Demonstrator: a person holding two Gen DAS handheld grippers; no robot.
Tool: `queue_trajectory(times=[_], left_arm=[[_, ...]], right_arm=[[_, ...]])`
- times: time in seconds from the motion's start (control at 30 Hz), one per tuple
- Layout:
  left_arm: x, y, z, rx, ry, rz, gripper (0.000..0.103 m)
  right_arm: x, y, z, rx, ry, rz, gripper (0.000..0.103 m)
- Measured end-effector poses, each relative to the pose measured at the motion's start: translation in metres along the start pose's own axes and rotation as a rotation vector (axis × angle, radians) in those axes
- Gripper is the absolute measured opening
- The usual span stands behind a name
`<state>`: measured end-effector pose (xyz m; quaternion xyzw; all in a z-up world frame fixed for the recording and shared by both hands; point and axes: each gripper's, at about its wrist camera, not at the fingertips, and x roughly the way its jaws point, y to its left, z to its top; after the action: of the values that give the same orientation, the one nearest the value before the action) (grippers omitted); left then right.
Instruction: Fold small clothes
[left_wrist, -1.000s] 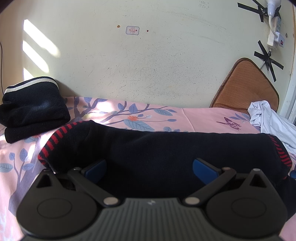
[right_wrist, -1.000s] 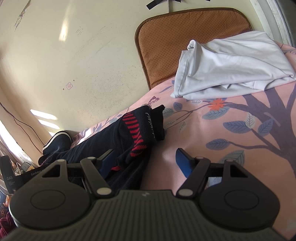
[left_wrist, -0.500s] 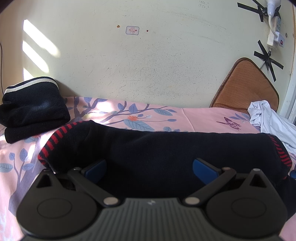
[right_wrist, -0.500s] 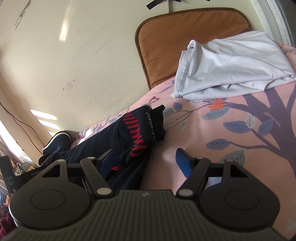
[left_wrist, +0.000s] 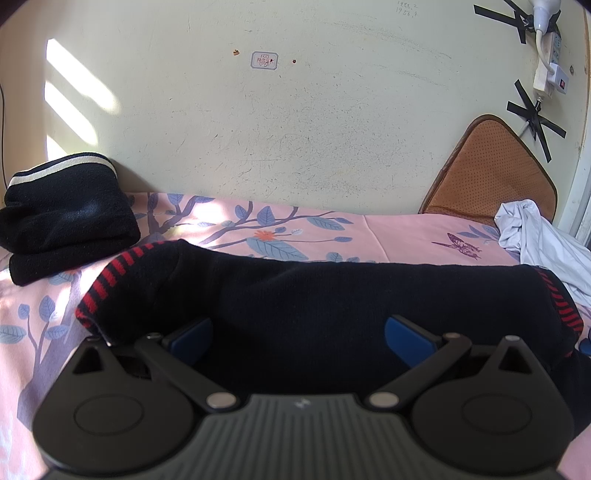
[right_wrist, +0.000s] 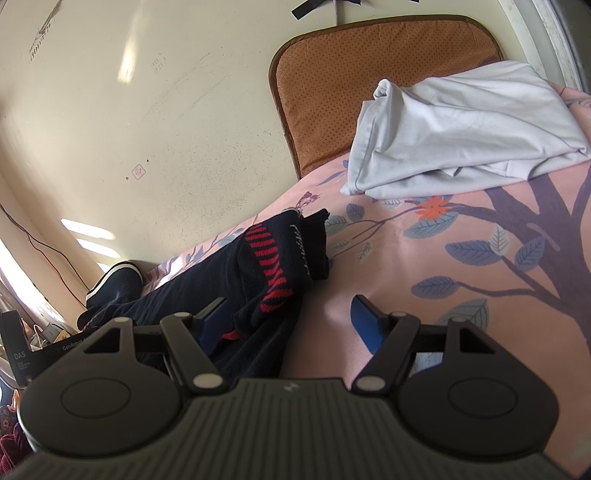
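A folded black garment with a white stripe (left_wrist: 66, 218) is seen at the bed's (left_wrist: 406, 236) left edge by the wall, and a black garment with red-striped cuffs (left_wrist: 332, 306) is spread across the middle. The left gripper (left_wrist: 299, 332) is held wide open over it, gripping nothing. The right gripper (right_wrist: 291, 325) is likewise spread wide at the garment's right cuff, clamping nothing, with a white garment (right_wrist: 461, 129) lying toward the bed's right edge.

Left gripper (left_wrist: 298, 332): jaws wide apart, blue pads clamping nothing, pitched slightly down. Right gripper (right_wrist: 288, 321): jaws also spread, pads free, pitched slightly down, rolled a bit.
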<state>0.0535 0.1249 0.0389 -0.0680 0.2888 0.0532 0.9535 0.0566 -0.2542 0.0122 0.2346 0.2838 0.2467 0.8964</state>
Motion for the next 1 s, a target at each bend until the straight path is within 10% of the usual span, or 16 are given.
queue_trajectory(times=[0.67,1.0], left_arm=[[-0.002,-0.001,-0.003,0.005,-0.011,-0.016,0.102],[-0.012,0.016,0.002,-0.129,0.005,-0.222,0.071]], right_arm=[[0.001,0.000,0.002,-0.006,0.006,-0.004,0.074],[0.000,0.006,0.001,0.023,0.028,-0.031,0.074]])
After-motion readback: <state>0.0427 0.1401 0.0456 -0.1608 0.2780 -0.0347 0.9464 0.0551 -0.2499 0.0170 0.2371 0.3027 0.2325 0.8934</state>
